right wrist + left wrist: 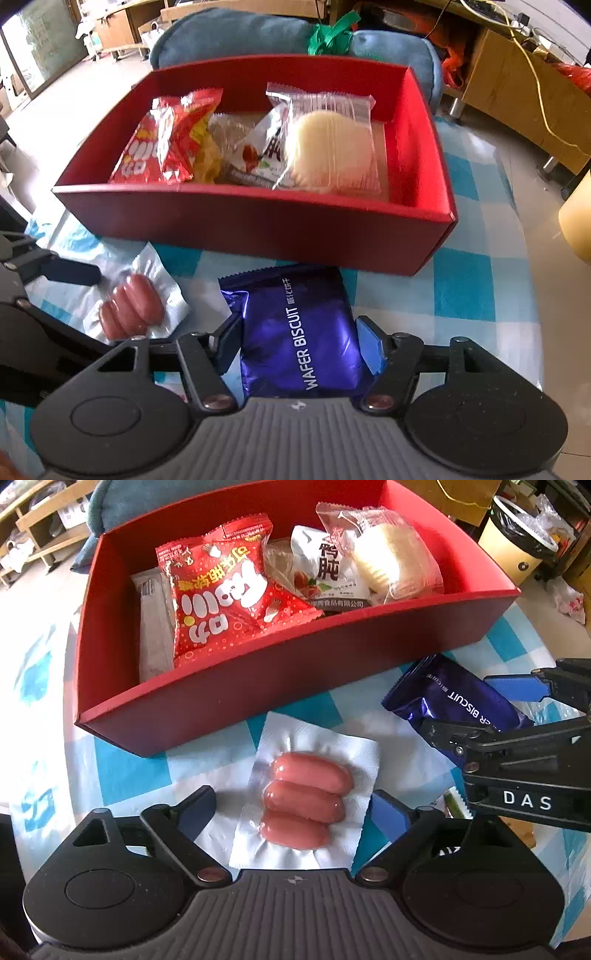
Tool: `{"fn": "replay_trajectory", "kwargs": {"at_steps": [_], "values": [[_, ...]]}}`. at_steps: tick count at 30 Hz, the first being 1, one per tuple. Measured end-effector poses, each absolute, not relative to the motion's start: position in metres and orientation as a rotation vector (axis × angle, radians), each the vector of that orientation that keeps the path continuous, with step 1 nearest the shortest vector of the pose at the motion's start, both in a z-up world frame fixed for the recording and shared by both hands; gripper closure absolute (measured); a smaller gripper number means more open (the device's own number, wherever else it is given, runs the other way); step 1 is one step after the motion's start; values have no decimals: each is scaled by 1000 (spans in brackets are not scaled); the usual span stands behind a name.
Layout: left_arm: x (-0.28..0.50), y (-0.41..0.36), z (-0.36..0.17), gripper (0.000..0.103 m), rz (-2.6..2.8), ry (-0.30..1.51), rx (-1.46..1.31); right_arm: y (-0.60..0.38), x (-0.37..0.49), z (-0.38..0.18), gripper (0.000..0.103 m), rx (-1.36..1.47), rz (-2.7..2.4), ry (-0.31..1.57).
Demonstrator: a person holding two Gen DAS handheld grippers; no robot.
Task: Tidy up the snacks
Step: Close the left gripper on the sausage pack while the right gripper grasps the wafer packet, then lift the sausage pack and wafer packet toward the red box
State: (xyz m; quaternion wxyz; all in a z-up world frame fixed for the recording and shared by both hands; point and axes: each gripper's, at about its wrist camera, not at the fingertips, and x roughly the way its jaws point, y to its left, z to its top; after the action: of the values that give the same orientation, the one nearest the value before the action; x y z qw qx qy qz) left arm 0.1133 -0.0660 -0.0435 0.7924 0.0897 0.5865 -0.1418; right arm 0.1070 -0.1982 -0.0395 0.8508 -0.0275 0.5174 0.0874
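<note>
The sausage pack [306,801] lies flat on the surface [125,775], a checked blue-and-white cloth, just in front of the red box [229,698]. Its three sausages lie side by side, each with its long axis running across the left wrist view. To its right the purple wafer biscuit pack [299,332] also lies flat, its long axis pointing toward the box's near wall, its sawtooth end close to that wall.

Inside the box sit a red snack bag [221,598], a white pouch [325,568] and a clear-wrapped pale cake [388,557], with a grey packet [155,627] at the left end. Behind the box is a blue cushion [236,33]; wooden furniture [517,81] and a lined bin [517,542] stand around the room.

The left tool [295,808] stands wide, its fingers either side of the sausage pack and clear of the sausages; whether the blue pad touches the wrapper's edge cannot be told. The right tool [299,343] is narrower, its pads pressed on both long sides of the wafer biscuit pack.
</note>
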Motion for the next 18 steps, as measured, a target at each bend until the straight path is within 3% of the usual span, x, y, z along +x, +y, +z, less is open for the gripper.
{"fn": "replay_trajectory", "kwargs": {"at_steps": [3,18], "values": [[112,-68,-38,27,-297,1244,185,-200,105,-32,44,-44,179,1068],[118,-55,-22,28,-317,1245,122,-223,85,-12,45,17,144,1029]]}}
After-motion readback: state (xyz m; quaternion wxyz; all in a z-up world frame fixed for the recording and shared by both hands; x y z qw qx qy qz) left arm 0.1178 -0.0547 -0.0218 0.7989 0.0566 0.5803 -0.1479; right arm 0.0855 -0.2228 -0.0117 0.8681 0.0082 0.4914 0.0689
